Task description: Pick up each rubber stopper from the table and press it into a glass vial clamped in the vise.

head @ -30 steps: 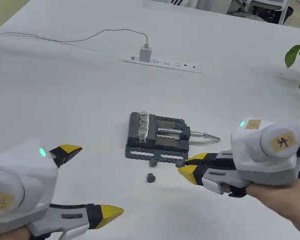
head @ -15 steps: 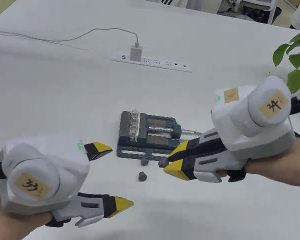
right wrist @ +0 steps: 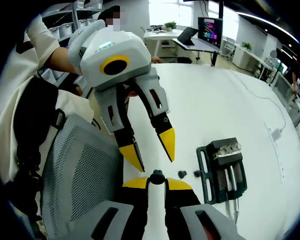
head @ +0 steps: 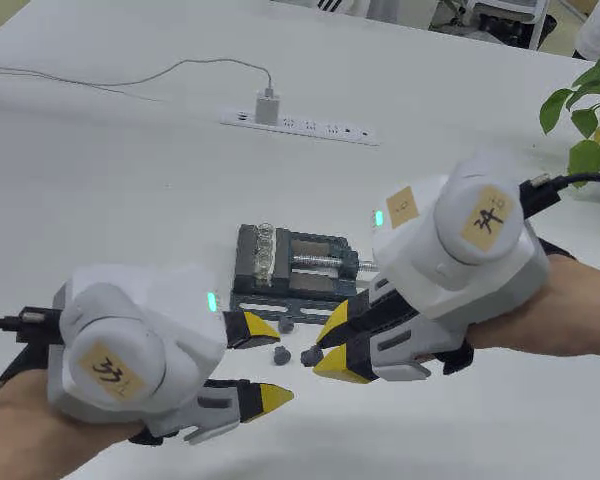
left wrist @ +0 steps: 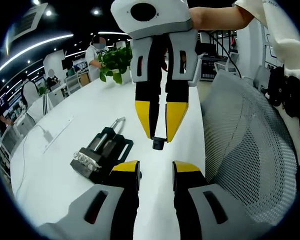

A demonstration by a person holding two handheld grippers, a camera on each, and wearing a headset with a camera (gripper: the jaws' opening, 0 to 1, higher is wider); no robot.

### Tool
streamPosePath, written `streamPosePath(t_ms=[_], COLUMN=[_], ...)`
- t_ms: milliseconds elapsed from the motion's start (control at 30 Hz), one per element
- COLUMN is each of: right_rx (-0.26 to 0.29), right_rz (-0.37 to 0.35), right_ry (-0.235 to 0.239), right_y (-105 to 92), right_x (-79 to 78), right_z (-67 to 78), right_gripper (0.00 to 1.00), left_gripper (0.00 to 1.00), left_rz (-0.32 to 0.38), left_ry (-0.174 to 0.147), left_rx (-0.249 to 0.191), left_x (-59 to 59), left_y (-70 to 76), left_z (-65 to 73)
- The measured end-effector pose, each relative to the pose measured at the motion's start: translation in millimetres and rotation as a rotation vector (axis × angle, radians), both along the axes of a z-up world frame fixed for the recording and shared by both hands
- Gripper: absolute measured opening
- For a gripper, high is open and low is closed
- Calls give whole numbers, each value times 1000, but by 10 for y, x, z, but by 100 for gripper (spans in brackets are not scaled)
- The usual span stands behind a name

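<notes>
Tongs in the left hand (head: 283, 365) sit nearest. They have swung in from the lower left over the last second and now hang wide open, holding nothing, just short of the vise. The right tongs (head: 319, 355) have come down and in from the right at the same time, and their yellow tips are now pinched narrow on a dark stopper (left wrist: 159, 144). That stopper lay near the vise's front edge a second ago; both gripper views show it caught at the very tips, so the hold looks shallow. By that reading the pick-up is done, and carrying it to a vial comes next.

A second stopper (head: 279, 354) lies on the white surface (head: 130, 200) close to the left tongs' tips, and a third stopper (head: 285, 325) lies just in front of the vise (head: 300, 285). Both are yet to be collected. The vials (head: 266, 248) stand upright in a row between the vise's jaws at its left end. Whether any is already plugged cannot be told.

The left tongs crowd the short path to the vials, so the two sets of tips could knock together. Farther back lie a power strip (head: 300, 125) with a cable (head: 130, 80), and a plant (head: 585, 110) at the right edge, all well clear.
</notes>
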State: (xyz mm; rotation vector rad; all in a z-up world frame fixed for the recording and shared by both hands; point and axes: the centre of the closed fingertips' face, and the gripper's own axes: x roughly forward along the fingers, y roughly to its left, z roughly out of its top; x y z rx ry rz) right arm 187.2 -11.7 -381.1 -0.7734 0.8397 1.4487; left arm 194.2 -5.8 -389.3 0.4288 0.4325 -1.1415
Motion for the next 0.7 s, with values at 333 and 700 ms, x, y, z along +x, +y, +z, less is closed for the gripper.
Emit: streamPosePath(t_ms=[333, 700], right_rx=[-22, -26], right_rz=[48, 65], right_ry=[24, 29], right_y=[34, 31], right_x=[-85, -118], right_z=[-62, -72], right_gripper=[8, 8], left_gripper=[9, 5], left_rz=[-42, -57], left_ry=[6, 24], left_rx=[-21, -22], left_x=[-59, -107], left_y=[-98, -134], left_z=[43, 18])
